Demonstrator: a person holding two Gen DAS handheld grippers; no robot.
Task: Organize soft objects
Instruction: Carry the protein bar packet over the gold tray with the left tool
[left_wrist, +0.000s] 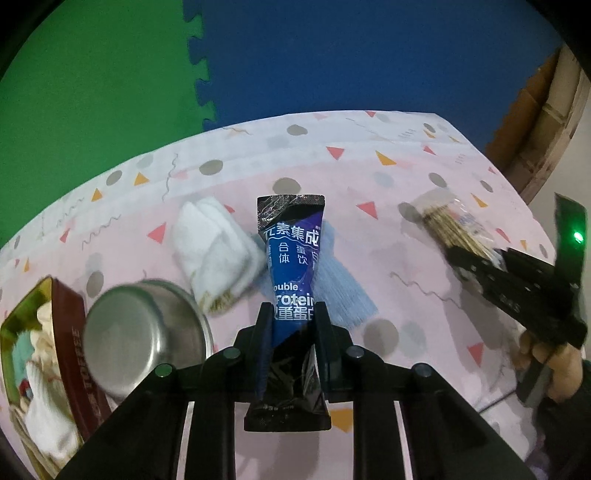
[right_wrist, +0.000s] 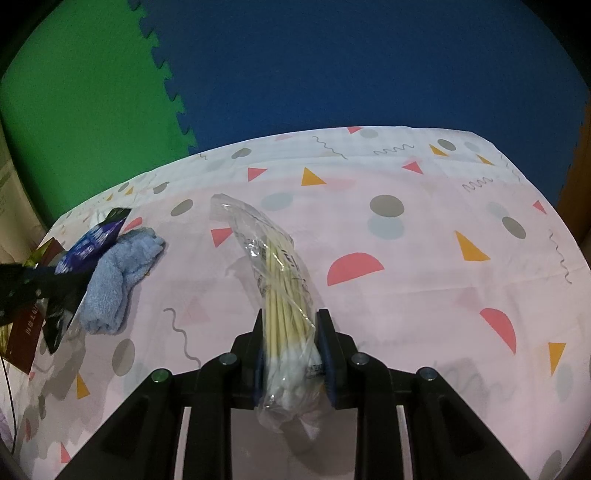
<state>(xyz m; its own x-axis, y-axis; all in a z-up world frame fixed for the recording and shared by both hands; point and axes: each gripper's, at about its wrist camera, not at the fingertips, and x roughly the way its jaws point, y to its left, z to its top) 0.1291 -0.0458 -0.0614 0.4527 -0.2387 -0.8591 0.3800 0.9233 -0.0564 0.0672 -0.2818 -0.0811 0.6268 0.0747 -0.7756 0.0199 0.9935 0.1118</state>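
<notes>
My left gripper (left_wrist: 291, 314) is shut on a blue and black protein drink pouch (left_wrist: 291, 254) and holds it upright above the table. A white folded cloth (left_wrist: 214, 251) and a light blue cloth (left_wrist: 343, 291) lie just behind it. My right gripper (right_wrist: 291, 325) is shut on a clear bag of cotton swabs (right_wrist: 280, 280), lifted over the tablecloth. In the right wrist view the left gripper (right_wrist: 44, 284) with the pouch (right_wrist: 92, 243) shows at the far left, over the blue cloth (right_wrist: 114, 280). The right gripper (left_wrist: 476, 266) shows at the right of the left wrist view.
A steel bowl (left_wrist: 144, 336) and a red toffee tin (left_wrist: 66, 354) holding soft items stand at the left. The table has a pink patterned cloth (right_wrist: 424, 288). Green and blue foam mats (left_wrist: 258, 55) lie beyond the far edge.
</notes>
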